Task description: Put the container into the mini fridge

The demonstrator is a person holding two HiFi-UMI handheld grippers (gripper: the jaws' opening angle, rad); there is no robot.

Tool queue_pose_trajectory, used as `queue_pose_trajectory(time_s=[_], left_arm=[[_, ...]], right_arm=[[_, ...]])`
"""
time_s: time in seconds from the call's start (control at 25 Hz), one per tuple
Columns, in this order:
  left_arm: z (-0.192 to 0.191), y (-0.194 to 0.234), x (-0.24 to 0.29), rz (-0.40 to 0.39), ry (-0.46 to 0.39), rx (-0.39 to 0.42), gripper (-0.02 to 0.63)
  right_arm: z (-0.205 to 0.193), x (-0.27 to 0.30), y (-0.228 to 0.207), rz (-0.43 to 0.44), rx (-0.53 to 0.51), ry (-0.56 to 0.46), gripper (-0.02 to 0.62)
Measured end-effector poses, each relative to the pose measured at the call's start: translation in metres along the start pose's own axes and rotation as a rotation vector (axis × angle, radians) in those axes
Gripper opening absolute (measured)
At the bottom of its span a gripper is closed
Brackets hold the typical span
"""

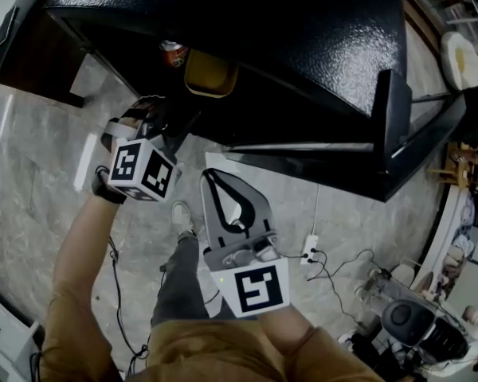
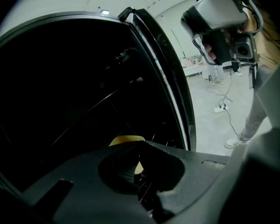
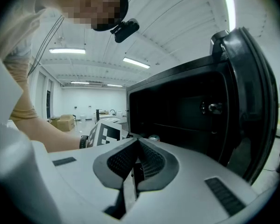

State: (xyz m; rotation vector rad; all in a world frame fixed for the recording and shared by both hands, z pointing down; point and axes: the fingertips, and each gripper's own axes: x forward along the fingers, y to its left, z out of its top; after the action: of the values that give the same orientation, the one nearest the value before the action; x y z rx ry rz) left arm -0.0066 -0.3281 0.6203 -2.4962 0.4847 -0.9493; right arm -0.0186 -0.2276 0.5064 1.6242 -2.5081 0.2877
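The left gripper (image 2: 136,163) was extended into the open mini fridge (image 1: 303,46), its jaws drawn narrow on the wall of the yellow container (image 1: 211,74); the container was held just inside the dark compartment, near a red can (image 1: 174,52); the right gripper (image 3: 135,168) was held outside the fridge, nearer the person and above the floor (image 1: 32,173), its jaws pressed together with nothing between them; the fridge door (image 1: 392,126) was swung open at the right.
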Motion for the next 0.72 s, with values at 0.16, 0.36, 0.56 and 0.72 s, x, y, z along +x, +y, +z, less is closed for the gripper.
queue_pose_trajectory(time_s=[0.16, 0.36, 0.56, 0.72], left_arm=[[0.005, -0.001, -0.007, 0.019, -0.017, -0.029, 0.002], [0.008, -0.008, -0.024, 0.049, -0.033, -0.048, 0.002], [0.013, -0.011, -0.042, 0.082, -0.045, -0.103, 0.002], [0.017, -0.014, -0.052, 0.107, -0.049, -0.151, 0.002]], right_arm=[[0.002, -0.003, 0.003, 0.008, -0.004, -0.006, 0.002], [0.004, -0.01, 0.001, 0.014, -0.013, -0.006, 0.002], [0.007, -0.018, 0.001, 0.011, -0.017, -0.011, 0.002], [0.01, -0.026, -0.008, -0.009, -0.026, -0.013, 0.002]])
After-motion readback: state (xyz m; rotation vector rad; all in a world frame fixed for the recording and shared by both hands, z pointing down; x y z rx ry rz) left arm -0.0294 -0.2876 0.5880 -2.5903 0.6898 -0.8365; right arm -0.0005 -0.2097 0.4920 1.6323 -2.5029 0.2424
